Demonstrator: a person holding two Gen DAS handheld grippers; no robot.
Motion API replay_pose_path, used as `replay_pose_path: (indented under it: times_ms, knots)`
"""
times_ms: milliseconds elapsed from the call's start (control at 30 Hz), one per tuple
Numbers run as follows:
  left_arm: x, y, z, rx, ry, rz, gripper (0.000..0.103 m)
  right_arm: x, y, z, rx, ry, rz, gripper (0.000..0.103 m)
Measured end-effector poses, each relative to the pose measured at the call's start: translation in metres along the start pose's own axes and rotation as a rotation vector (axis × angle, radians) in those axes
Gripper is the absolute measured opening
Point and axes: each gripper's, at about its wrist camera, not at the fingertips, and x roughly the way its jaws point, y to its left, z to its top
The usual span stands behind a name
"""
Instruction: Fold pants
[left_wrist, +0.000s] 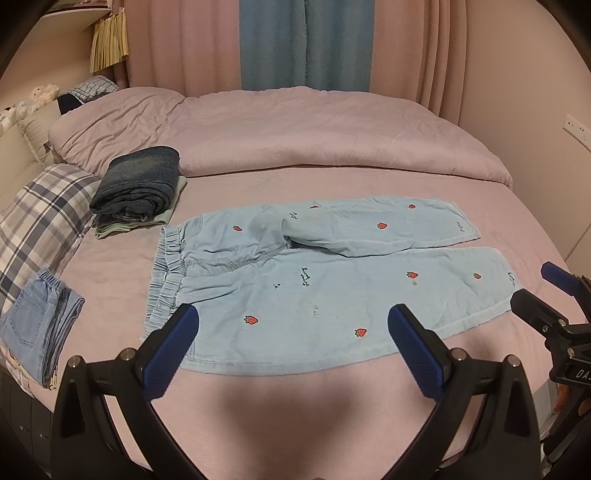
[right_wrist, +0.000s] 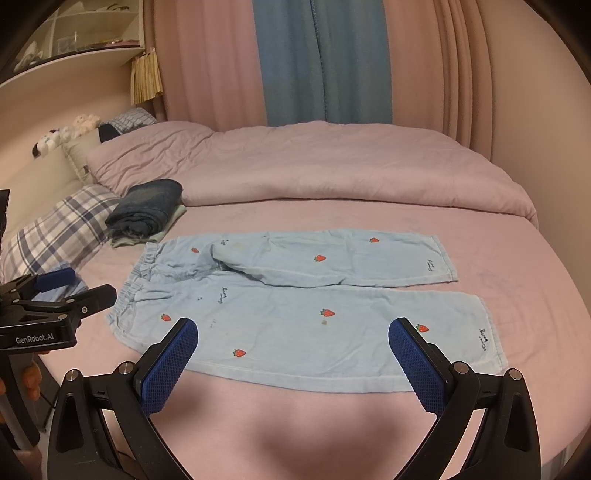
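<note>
From the left wrist view, the left gripper (left_wrist: 293, 328) hangs with its jaws spread wide and nothing between them, above the near edge of the light blue pants (left_wrist: 325, 295). The pants lie flat on the pink bed sheet (left_wrist: 277, 406), waistband (left_wrist: 168, 266) to the left and both legs running right, the far leg rumpled near the crotch. A folded stack of dark jeans (left_wrist: 138, 188) sits beyond the waistband, and another folded denim pair (left_wrist: 40, 325) lies at the left edge.

From the right wrist view, the right gripper (right_wrist: 293, 343) is likewise wide apart and empty, over the near leg (right_wrist: 332, 332); the near hem (right_wrist: 487, 332) lies just beyond its right finger.

The first fold probably lays one leg over the other. It should go best with the left gripper pinching the waistband and the right the hem of the same leg, both lifting together so the seams line up, after smoothing that rumple
</note>
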Motion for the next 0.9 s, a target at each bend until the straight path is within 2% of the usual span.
replay_pose_path:
  times_ms: [67,133,333,433,533,600,667,767,800,867,900]
  knots:
    - [0.001,0.0,0.0,0.0,0.004,0.001,0.102,0.001,0.0,0.0,0.0,0.002,-0.002,0.103]
    - [0.001,-0.001,-0.001,0.012,-0.031,0.009,0.102,0.0,-0.001,-0.002,0.003,0.002,-0.002,0.103]
    - [0.001,-0.001,-0.001,0.012,-0.036,0.007,0.102,0.001,0.001,-0.003,0.006,0.001,-0.001,0.103]
    - [0.006,0.002,-0.002,-0.012,0.038,-0.013,0.102,0.004,0.003,-0.004,0.001,0.006,0.0,0.103]
    - [0.016,0.008,-0.004,-0.046,0.067,-0.042,0.102,0.009,0.007,-0.006,-0.025,0.017,0.007,0.103]
    - [0.029,0.017,-0.008,-0.102,0.106,-0.077,0.102,0.018,0.011,-0.01,-0.044,0.036,0.04,0.103]
    - [0.049,0.033,-0.018,-0.19,0.173,-0.136,0.102,0.038,0.019,-0.018,-0.069,0.113,0.076,0.103]
    - [0.075,0.062,-0.04,-0.39,0.258,-0.226,0.102,0.061,0.039,-0.035,-0.129,0.188,0.147,0.103]
    - [0.081,0.07,-0.048,-0.465,0.279,-0.258,0.102,0.061,0.049,-0.042,-0.123,0.225,0.202,0.103]
    - [0.092,0.101,-0.067,-0.576,0.317,-0.225,0.102,0.066,0.069,-0.055,-0.213,0.229,0.199,0.103]
    - [0.093,0.113,-0.074,-0.575,0.328,-0.176,0.102,0.074,0.074,-0.06,-0.285,0.223,0.149,0.103]
